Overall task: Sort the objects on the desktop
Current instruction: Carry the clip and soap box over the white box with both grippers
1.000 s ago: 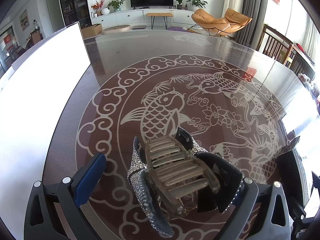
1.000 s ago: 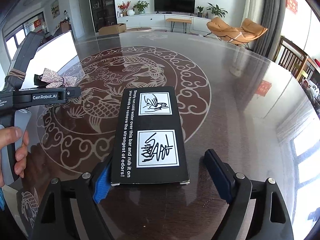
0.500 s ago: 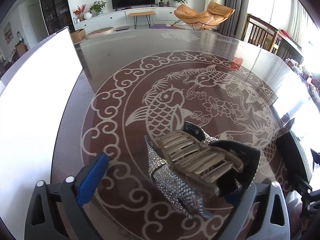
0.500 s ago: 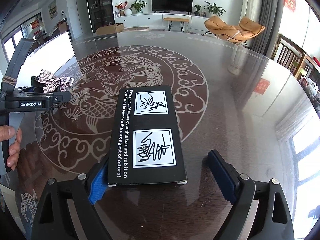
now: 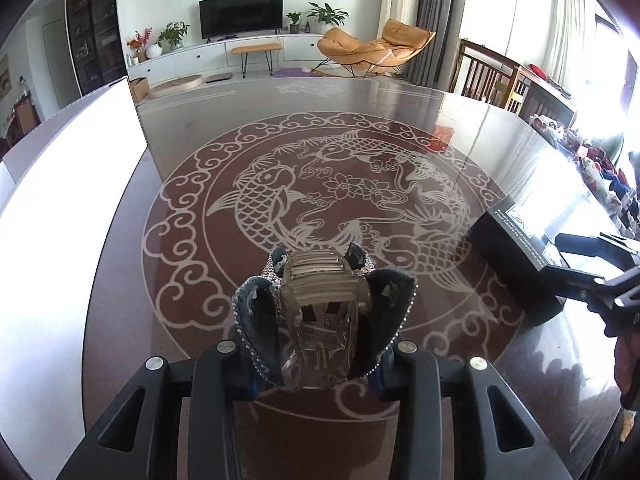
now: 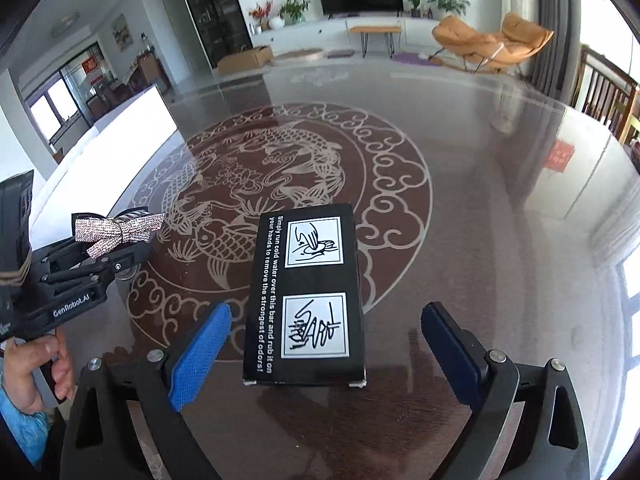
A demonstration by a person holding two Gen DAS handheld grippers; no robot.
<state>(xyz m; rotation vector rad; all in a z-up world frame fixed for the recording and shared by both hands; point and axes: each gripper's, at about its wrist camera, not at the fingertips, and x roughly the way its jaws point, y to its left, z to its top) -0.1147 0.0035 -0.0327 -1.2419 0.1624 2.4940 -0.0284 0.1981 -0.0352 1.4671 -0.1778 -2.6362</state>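
Left gripper (image 5: 316,364): fingers clamped on rhinestone hair clip (image 5: 320,304), above desk (image 5: 400,148).
Right gripper (image 6: 320,344): fingers spread wide, holding nothing, astride black box (image 6: 306,292).

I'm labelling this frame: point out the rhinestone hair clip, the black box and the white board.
rhinestone hair clip (image 5: 320,280): left wrist view, on its clear plastic teeth.
black box (image 6: 308,292): right wrist view, on its printed top face.
white board (image 5: 68,216): left wrist view, on its bright flat face.
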